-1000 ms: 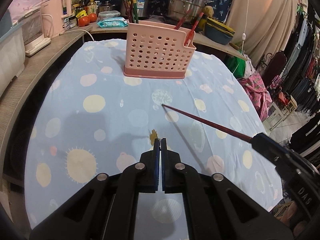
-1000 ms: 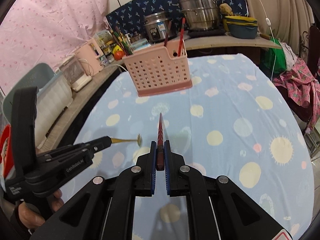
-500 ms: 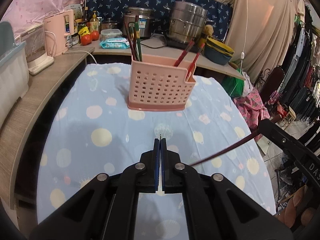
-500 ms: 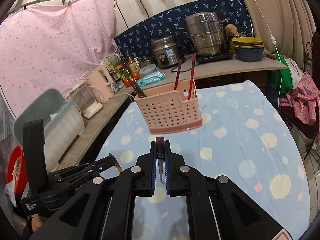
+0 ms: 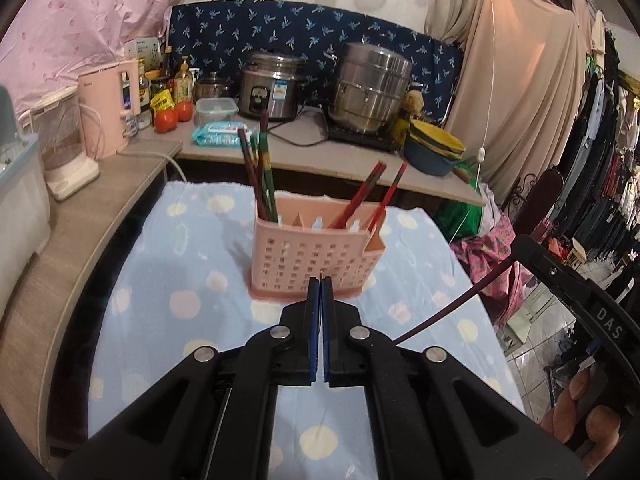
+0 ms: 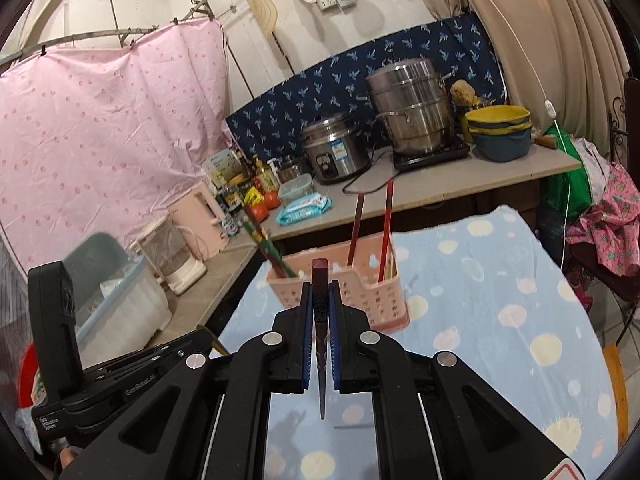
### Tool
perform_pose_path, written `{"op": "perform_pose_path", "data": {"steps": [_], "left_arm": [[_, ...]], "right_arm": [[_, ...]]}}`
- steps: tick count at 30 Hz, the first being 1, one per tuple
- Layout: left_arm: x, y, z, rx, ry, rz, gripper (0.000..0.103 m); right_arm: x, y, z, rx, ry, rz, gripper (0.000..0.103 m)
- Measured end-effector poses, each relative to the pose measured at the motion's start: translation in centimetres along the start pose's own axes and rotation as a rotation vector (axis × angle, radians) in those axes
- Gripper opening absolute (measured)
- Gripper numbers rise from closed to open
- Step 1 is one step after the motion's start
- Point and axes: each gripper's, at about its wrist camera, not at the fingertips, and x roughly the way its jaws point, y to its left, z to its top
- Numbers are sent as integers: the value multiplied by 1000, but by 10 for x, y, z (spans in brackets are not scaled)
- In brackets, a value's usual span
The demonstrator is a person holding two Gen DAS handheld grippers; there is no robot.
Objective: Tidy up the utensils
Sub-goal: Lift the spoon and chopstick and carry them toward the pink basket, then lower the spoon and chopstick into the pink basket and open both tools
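Observation:
A pink perforated caddy stands on the blue dotted tablecloth. It holds dark and green chopsticks on its left and two red chopsticks on its right. My left gripper hangs in front of the caddy, shut on a thin gold-coloured utensil that barely shows. My right gripper is shut on a dark red chopstick. Its thick end sits between the pads and its thin tip slants down and back.
Behind the table a counter carries a rice cooker, a steel steamer pot, a pink kettle, tomatoes and stacked bowls. A plastic bin sits left. Clothes hang right. A person's fingers grip the right handle.
Both grippers have risen and come closer to the caddy. The dark red chopstick has left the cloth and swung from pointing ahead to slanting down and back. Both jaws stayed shut.

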Motion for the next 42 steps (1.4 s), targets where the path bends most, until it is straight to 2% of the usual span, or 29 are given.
{"op": "perform_pose_path", "data": {"steps": [10, 18, 30, 42], "left_arm": [[15, -4, 81, -7, -115, -19, 1], [49, 8, 109, -55, -110, -21, 1], [101, 25, 97, -72, -24, 18, 1], [124, 31, 87, -76, 18, 46, 1]], "right_arm": [[26, -6, 79, 22, -133, -1, 7], [64, -2, 109, 4, -165, -20, 7], [126, -16, 83, 5, -43, -51, 7], [154, -18, 59, -4, 37, -61, 7]]}}
